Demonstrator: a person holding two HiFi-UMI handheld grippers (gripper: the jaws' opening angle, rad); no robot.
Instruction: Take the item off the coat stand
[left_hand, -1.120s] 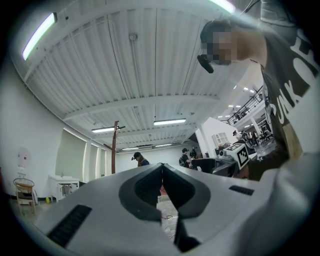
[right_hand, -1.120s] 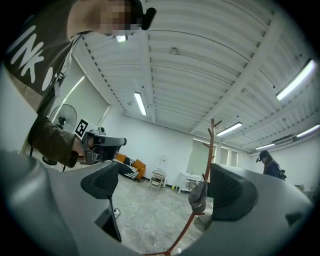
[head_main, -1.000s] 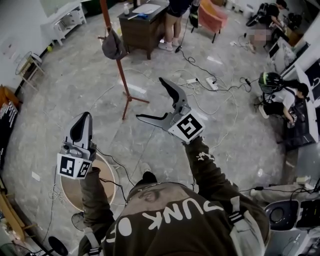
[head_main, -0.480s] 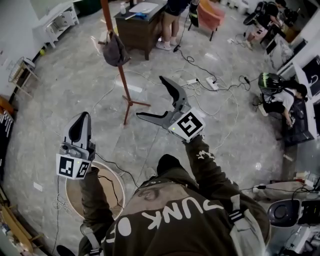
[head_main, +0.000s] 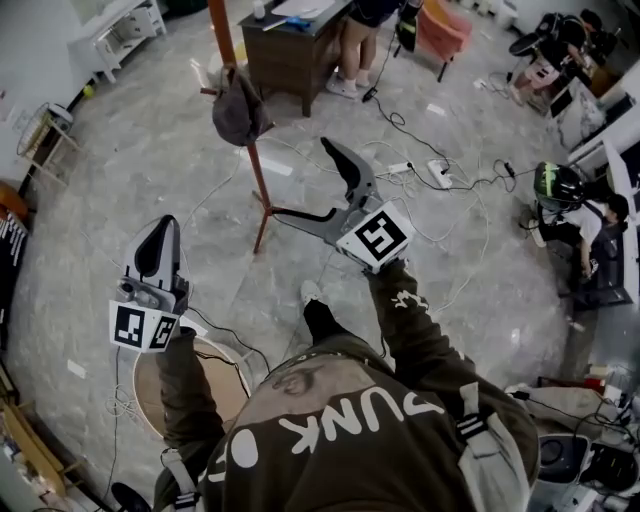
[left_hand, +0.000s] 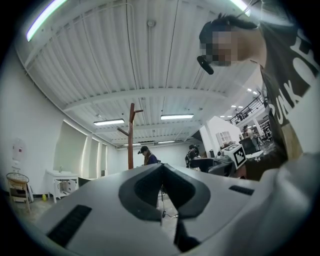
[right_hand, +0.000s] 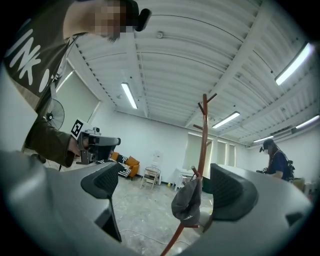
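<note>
Right gripper (head_main: 300, 180): jaws wide apart, holding nothing.
Left gripper (head_main: 158, 252): jaws together, nothing between them.
Cap (head_main: 240, 108): hangs limp on a side peg of the coat stand (head_main: 258, 170), at eleven o'clock from your right gripper, well apart.
Handling: probably light, soft cloth; pinch the crown's edge and lift it clear of the peg.

The grey marbled floor (head_main: 140, 190) carries a red-brown coat stand (head_main: 257, 165) at upper centre, a dark wooden surface (head_main: 290, 50) at the top, and cables (head_main: 470, 183) around a power strip (head_main: 437, 173) at upper right.
</note>
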